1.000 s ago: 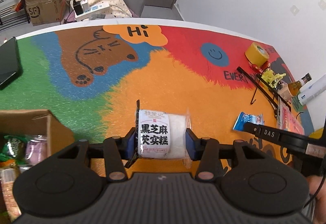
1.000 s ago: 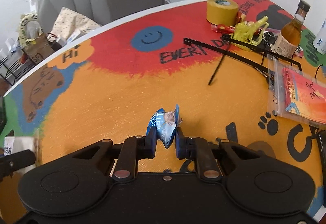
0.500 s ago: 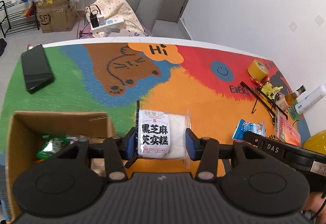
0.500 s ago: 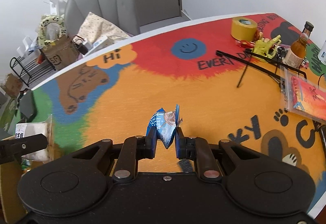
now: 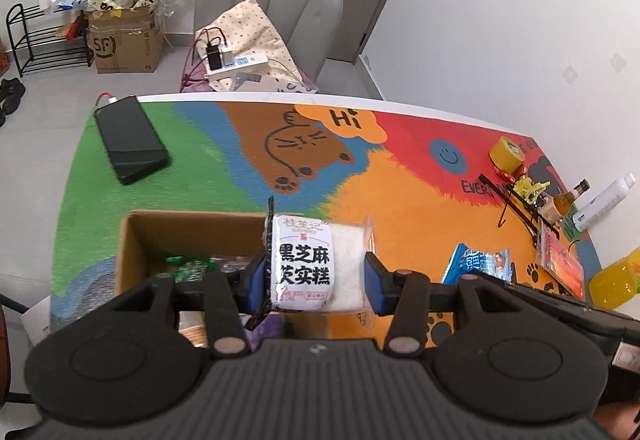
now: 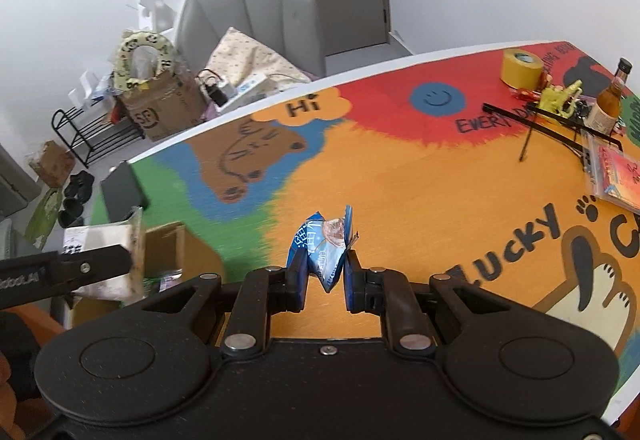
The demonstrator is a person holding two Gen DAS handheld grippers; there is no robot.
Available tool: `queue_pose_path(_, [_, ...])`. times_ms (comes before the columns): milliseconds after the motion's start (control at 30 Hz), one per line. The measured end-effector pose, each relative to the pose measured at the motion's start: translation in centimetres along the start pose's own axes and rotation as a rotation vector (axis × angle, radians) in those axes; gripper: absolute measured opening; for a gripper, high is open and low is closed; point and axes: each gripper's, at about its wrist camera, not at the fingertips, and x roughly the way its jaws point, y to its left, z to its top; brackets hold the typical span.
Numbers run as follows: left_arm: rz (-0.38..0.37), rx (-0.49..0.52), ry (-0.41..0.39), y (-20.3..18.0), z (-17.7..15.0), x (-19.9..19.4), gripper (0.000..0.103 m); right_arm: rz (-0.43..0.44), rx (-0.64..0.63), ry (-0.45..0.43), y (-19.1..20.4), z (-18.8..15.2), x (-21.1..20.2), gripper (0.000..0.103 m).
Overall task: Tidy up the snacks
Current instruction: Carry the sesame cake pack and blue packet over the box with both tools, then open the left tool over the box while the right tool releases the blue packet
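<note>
My left gripper (image 5: 316, 276) is shut on a white cake packet with black Chinese lettering (image 5: 308, 264), held in the air over the right edge of an open cardboard box (image 5: 192, 228) that holds several snack packets. My right gripper (image 6: 325, 280) is shut on a small blue snack packet (image 6: 324, 248), held above the orange part of the table. The blue packet also shows in the left wrist view (image 5: 480, 264), and the white packet (image 6: 100, 240) and box (image 6: 168, 248) show at the left of the right wrist view.
The table has a colourful mat (image 5: 400, 180). A black phone (image 5: 130, 138) lies at its far left. At the right are a yellow tape roll (image 6: 520, 68), a brown bottle (image 6: 610, 100), black rods (image 6: 532, 128), a red packet (image 6: 616, 176) and a white bottle (image 5: 604, 200). A grey chair (image 5: 272, 12) stands behind the table.
Both grippers have risen and pulled back with their packets. The left gripper has moved left, so the cardboard box now lies under and beside its packet.
</note>
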Motion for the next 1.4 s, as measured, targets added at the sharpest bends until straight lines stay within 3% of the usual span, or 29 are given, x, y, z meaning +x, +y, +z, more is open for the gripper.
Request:
queue_pose_path(533, [0.025,-0.072,-0.007,5.8,0.9,-2.0,0.048,0.081,-0.115,0.009,7.0,0.2,-0.7,0.016])
queue_pose_path(900, [0.057,-0.155,0.035,7.7,1.7,-0.4,0.050,0.135,-0.165,0.044,9.1,1.4,1.0,0.016])
queue_pose_path(1033, [0.031,-0.191,0.053,8.3,1.7,0.3,0.055,0.151,-0.188,0.062,9.6,1.5,1.9,0.016])
queue_pose_path(1400, [0.084,-0.225,0.012,10.0,1.7,-1.7,0.055,0.188,-0.237,0.095,11.7,1.3,3.5,0.016])
